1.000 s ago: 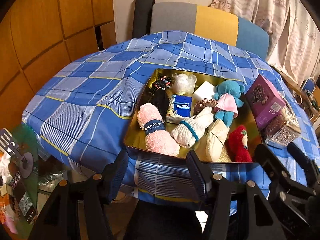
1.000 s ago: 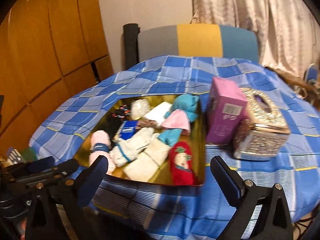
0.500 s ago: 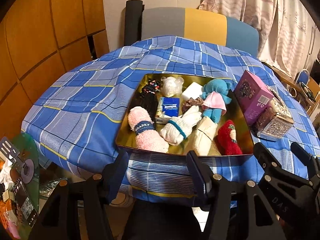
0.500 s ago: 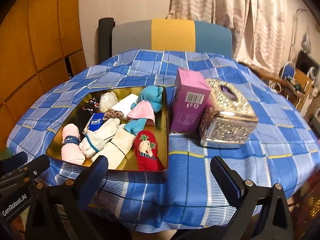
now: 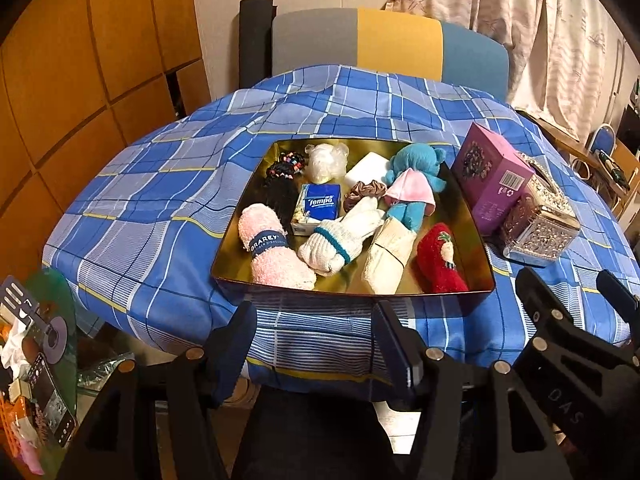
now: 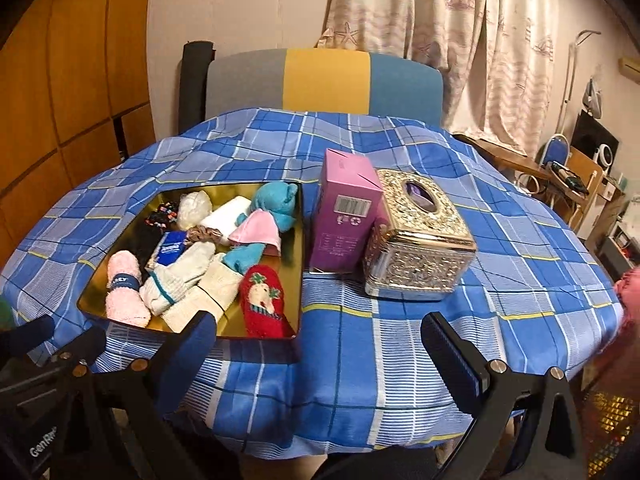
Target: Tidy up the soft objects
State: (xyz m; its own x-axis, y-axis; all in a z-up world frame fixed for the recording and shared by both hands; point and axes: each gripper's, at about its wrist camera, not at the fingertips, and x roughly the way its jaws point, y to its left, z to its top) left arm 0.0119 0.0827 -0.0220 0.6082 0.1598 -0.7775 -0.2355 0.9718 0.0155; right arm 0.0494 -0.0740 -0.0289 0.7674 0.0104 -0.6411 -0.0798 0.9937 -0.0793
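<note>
Both the left gripper [image 5: 314, 344] and right gripper [image 6: 320, 354] are hanging apart and empty near one shallow gold metal tray [image 5: 478, 240] holding roughly a dozen soft items, with one purple cardboard box [image 6: 345, 216] and one ornate silver tissue box [image 6: 418, 240] sitting right of it.

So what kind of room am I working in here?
Most likely a lived-in home room: a table under a blue plaid cloth, a striped chair, patterned curtains and wood-panelled cupboards.

The plaid cloth [image 5: 160, 184] hides the tabletop entirely; the tissue pack [image 6: 171, 250] lies half-buried under a white glove [image 6: 180, 276], its label too small to read.
</note>
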